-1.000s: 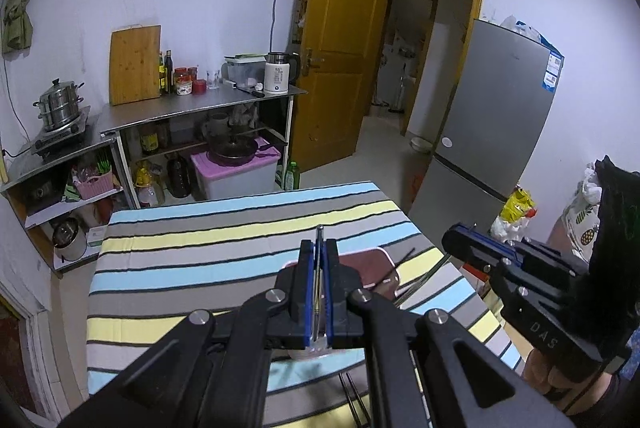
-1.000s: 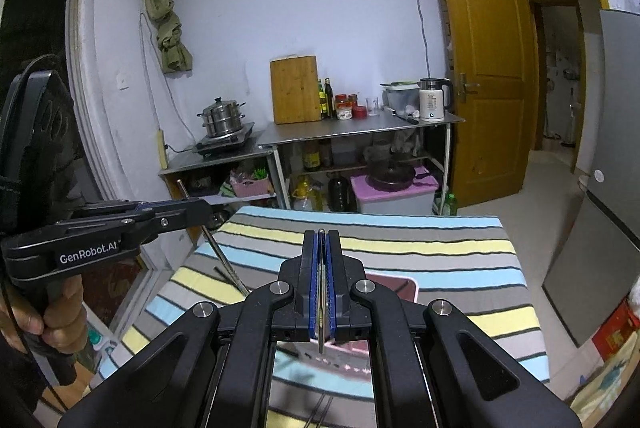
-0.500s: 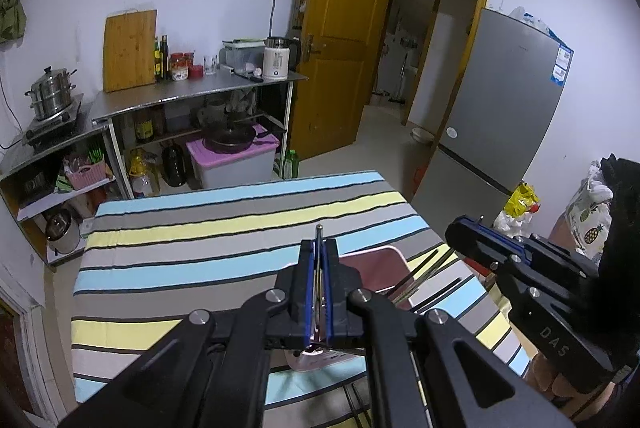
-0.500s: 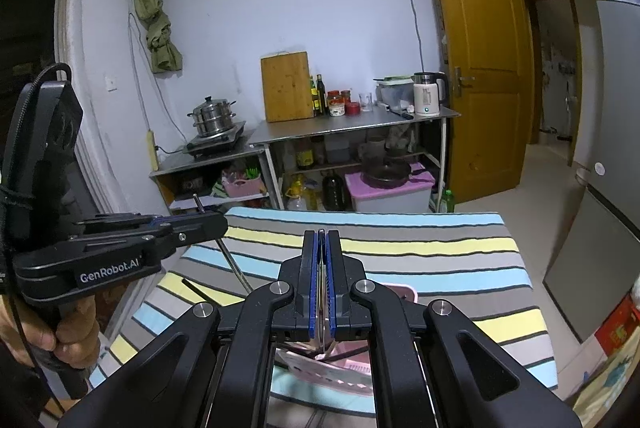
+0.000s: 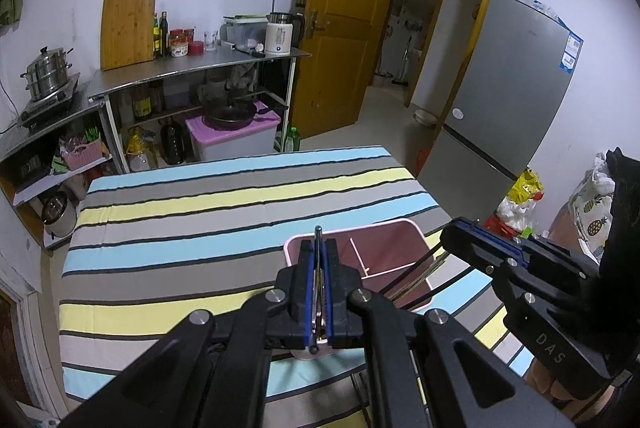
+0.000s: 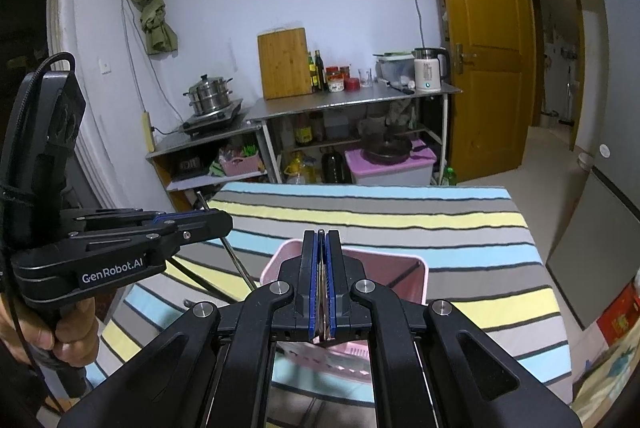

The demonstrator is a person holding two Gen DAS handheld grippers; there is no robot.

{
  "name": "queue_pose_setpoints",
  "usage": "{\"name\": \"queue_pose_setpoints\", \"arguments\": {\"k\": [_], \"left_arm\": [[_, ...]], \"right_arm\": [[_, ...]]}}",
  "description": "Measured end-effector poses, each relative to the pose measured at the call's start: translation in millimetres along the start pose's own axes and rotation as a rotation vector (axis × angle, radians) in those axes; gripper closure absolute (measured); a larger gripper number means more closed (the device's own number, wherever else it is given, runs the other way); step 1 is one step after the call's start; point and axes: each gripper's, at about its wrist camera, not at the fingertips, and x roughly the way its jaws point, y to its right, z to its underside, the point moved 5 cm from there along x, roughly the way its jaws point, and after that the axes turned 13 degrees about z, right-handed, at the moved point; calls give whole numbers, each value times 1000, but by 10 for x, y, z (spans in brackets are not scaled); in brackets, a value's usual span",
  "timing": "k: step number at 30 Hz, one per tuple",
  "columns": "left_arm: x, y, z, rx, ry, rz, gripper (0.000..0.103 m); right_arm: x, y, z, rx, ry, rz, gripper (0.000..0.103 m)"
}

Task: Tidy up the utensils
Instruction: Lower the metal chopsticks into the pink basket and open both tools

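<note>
A pink basket (image 5: pixel 380 224) with an inner divider stands on the striped table (image 5: pixel 240 208). My left gripper (image 5: pixel 318 248) hangs over the basket's near left corner, shut on a thin metal chopstick (image 5: pixel 317 230) that sticks out past both ends of the jaws. At the right, my right gripper (image 5: pixel 452 232) holds a bundle of dark chopsticks (image 5: pixel 416 270) slanting down toward the basket's right side. In the right wrist view the right gripper (image 6: pixel 320 240) is shut on that bundle (image 6: pixel 321 308) above the basket (image 6: pixel 380 253). The left gripper (image 6: pixel 224 220) stands at the left with its metal chopstick (image 6: pixel 236 260).
A steel shelf unit (image 5: pixel 192 68) with a cutting board, bottles, a kettle and pots stands beyond the table's far edge. A grey fridge (image 5: pixel 508 100) and an open yellow door (image 5: pixel 340 28) are at the right. A person's hand (image 6: pixel 72 328) grips the left handle.
Both grippers have sunk toward the table and the basket now looks larger and nearer. The chopsticks' lower ends have come down close to the basket. Both stay shut.
</note>
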Motion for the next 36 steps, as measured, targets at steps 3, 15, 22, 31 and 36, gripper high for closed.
{"name": "queue_pose_setpoints", "arguments": {"k": [3, 15, 22, 31, 36], "left_arm": [[31, -25, 29, -8, -8, 1, 98], [99, -89, 77, -3, -22, -10, 97], [-11, -123, 68, 3, 8, -30, 87], [-334, -42, 57, 30, 76, -44, 85], [-516, 16, 181, 34, 108, -40, 81]], "right_arm": [[44, -1, 45, -2, -16, 5, 99], [112, 26, 136, -10, -52, 6, 99], [-13, 28, 97, -14, -25, 9, 98], [-304, 79, 91, 9, 19, -2, 97], [-482, 147, 198, 25, 32, -2, 95]]}}
